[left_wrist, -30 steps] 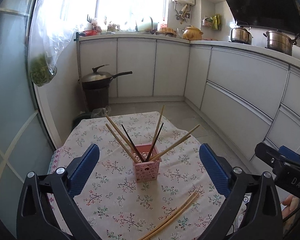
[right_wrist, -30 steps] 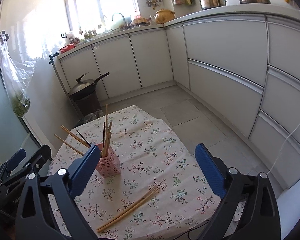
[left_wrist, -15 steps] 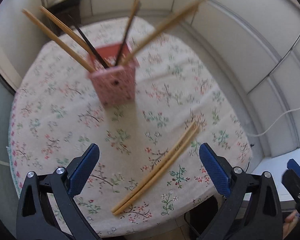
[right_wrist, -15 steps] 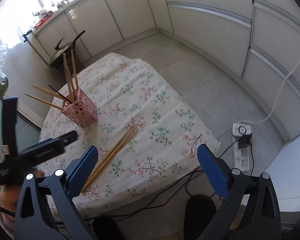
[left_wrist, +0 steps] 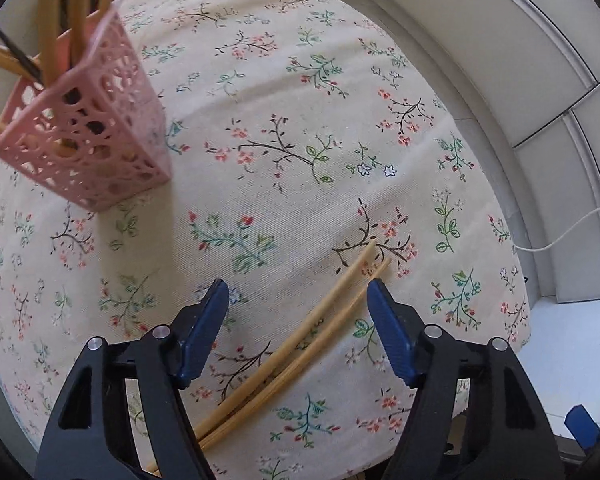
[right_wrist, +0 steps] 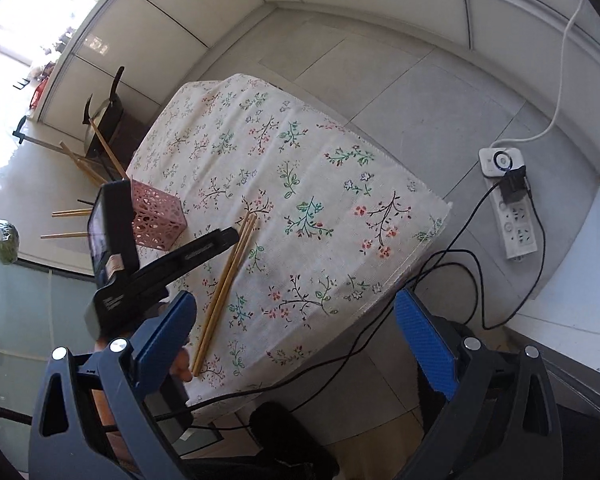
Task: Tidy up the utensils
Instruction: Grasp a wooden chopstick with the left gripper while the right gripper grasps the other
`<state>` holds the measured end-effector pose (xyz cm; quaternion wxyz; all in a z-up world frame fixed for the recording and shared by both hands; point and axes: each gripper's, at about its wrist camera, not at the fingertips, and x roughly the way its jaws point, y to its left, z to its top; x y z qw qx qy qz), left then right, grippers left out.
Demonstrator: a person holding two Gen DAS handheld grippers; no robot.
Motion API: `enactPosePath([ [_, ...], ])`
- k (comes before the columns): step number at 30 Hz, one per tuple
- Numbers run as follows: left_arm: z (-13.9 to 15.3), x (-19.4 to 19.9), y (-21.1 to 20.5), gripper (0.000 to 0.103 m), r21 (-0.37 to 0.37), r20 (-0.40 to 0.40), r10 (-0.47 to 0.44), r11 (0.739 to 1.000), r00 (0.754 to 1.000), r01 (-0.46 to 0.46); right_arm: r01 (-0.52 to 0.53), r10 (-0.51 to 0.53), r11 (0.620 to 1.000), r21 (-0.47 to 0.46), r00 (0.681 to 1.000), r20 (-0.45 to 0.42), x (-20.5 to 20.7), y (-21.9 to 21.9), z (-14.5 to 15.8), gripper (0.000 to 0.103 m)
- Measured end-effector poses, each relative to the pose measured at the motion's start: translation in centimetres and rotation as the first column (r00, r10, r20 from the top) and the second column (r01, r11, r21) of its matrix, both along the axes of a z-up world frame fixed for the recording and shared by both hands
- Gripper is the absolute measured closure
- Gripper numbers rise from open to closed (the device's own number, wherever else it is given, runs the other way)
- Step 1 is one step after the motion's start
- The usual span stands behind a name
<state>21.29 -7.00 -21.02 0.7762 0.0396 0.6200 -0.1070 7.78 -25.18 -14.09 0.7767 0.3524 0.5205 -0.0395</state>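
A pair of wooden chopsticks (left_wrist: 300, 344) lies on the flowered tablecloth (left_wrist: 300, 120), also in the right wrist view (right_wrist: 228, 280). My left gripper (left_wrist: 298, 300) is open, low over the table, its blue fingers on either side of the chopsticks. A pink perforated holder (left_wrist: 88, 136) with several chopsticks stands at the upper left; it also shows in the right wrist view (right_wrist: 156, 220). My right gripper (right_wrist: 296, 324) is open and empty, high above the table's near edge. The left gripper body (right_wrist: 140, 260) shows below it.
A white power strip (right_wrist: 508, 204) with black cables lies on the tiled floor to the right of the table. White cabinets (right_wrist: 180, 12) line the walls. A pan on a dark stand (right_wrist: 104, 120) is behind the table.
My left gripper has dropped close to the table and now straddles the loose chopsticks, its jaws narrower. My right gripper has risen and tilted to look down on the table.
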Motion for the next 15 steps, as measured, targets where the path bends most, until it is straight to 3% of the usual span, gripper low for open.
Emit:
enactPosePath([
  [9, -0.2, 0.9, 0.4, 0.050, -0.005, -0.001, 0.003, 1.000, 1.000, -0.003, -0.014, 0.015, 1.000, 0.026, 1.000, -0.024, 0.4, 0.1, -0.6, 0.007],
  [15, -0.2, 0.9, 0.6, 0.051, 0.000, -0.005, -0.010, 1.000, 1.000, 0.010, -0.017, 0.018, 1.000, 0.023, 0.999, -0.047, 0.5, 0.2, -1.2, 0.007],
])
